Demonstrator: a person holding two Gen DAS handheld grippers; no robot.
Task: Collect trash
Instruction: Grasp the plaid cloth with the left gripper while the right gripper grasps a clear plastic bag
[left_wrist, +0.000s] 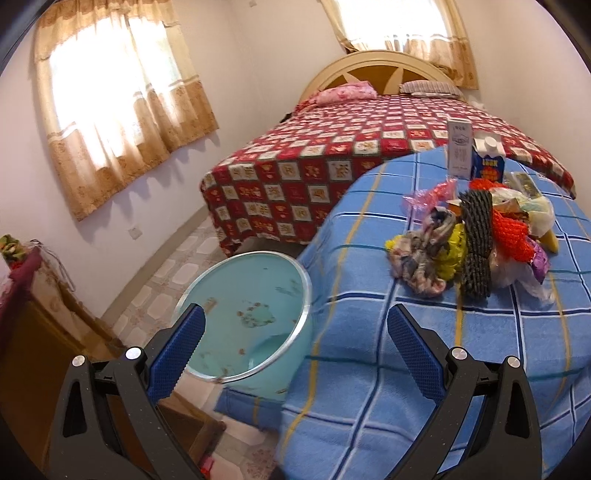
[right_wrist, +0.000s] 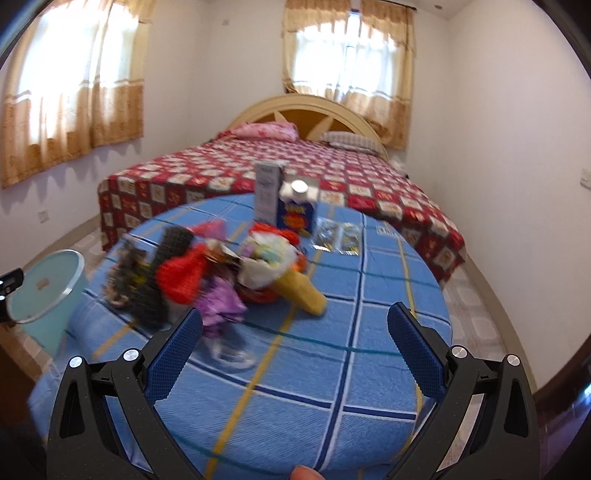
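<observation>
Count, table: one heap of trash on the blue checked tablecloth, plus two upright cartons behind it, a white box and a blue carton with a white cap, touching side by side. Two foil sachets lie flat just right of the cartons in your right wrist view. One pale teal bin stands on the floor at the table's left edge, mouth up and tilted toward the camera.

Heap contents blur in the right view; individual pieces cannot be counted reliably. Distinct: one dark ribbed strip, long axis running toward and away from your left gripper; one red knitted piece; one yellow cone-shaped piece, long axis pointing down-right toward your right gripper.

Your left gripper: jaws spread wide, holding nothing, hovering over the bin rim and table edge. Your right gripper: jaws spread, holding nothing, over the cloth just in front of the heap.

One bed behind the table, two pillows.
</observation>
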